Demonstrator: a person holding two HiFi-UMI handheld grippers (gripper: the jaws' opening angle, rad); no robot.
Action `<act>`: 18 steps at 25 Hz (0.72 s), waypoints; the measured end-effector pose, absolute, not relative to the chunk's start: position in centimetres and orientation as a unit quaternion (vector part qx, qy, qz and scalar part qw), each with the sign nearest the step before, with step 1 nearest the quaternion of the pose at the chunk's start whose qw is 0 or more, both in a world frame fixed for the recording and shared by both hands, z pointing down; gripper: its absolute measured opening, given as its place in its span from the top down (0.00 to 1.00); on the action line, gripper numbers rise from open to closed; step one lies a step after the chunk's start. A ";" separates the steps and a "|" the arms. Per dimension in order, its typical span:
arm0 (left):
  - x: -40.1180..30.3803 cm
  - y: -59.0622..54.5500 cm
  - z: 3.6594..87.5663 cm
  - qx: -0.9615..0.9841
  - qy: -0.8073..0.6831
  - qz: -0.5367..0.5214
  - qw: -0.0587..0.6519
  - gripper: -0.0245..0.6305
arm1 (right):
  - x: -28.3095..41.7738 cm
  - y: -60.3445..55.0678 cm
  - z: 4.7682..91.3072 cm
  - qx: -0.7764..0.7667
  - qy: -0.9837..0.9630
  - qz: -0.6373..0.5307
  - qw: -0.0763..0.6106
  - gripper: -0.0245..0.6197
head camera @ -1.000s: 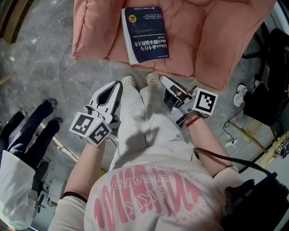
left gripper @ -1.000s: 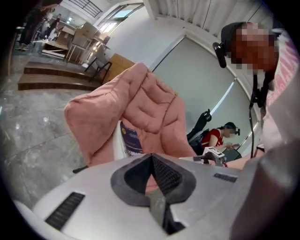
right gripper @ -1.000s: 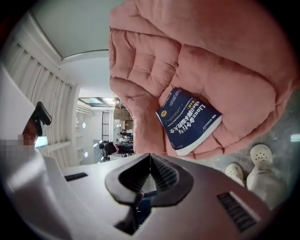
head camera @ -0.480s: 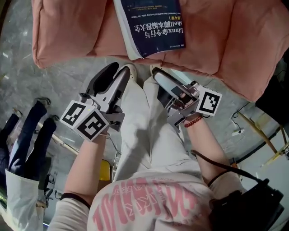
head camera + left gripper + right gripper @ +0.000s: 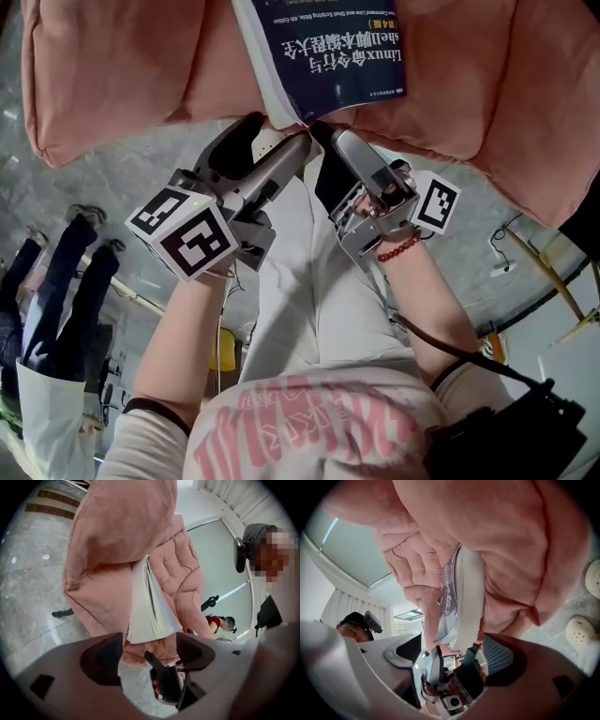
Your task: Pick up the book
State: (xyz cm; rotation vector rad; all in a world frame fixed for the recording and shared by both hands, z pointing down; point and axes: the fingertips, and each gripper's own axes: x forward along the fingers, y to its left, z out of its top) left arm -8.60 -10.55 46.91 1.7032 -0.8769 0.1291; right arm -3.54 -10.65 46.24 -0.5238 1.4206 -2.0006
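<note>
On pink cushion [image 5: 112, 84], book [image 5: 328, 47] (near its edge), clogs [image 5: 580, 632] below

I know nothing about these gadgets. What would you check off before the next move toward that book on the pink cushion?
1. Jaws of the left hand-held gripper apart: ok. They have just been opening; the corner of the book reaches the gap, untouched.
2. Jaws of the right hand-held gripper apart: ok. They have just been opening too; the book's page edge faces the gap, untouched.
3. Book free to take: ok. Nothing lies on top of it on the cushion.
4. Grippers clear of each other: cannot tell. Both crowd the same corner.
5. Firm hold on the book: not ok. Neither gripper presses it yet.
</note>
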 end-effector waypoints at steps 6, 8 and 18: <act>-8.2 -11.2 47.3 0.714 -0.351 0.047 0.604 0.42 | -3.5 -10.4 46.4 -0.195 0.531 -0.761 0.319 0.33; -7.9 -10.9 47.4 0.708 -0.336 0.044 0.620 0.42 | -3.6 -10.5 46.4 -0.193 0.528 -0.762 0.322 0.33; -6.5 -10.9 45.8 0.693 -0.306 -0.009 0.653 0.42 | -2.9 -10.7 46.4 -0.198 0.524 -0.758 0.335 0.33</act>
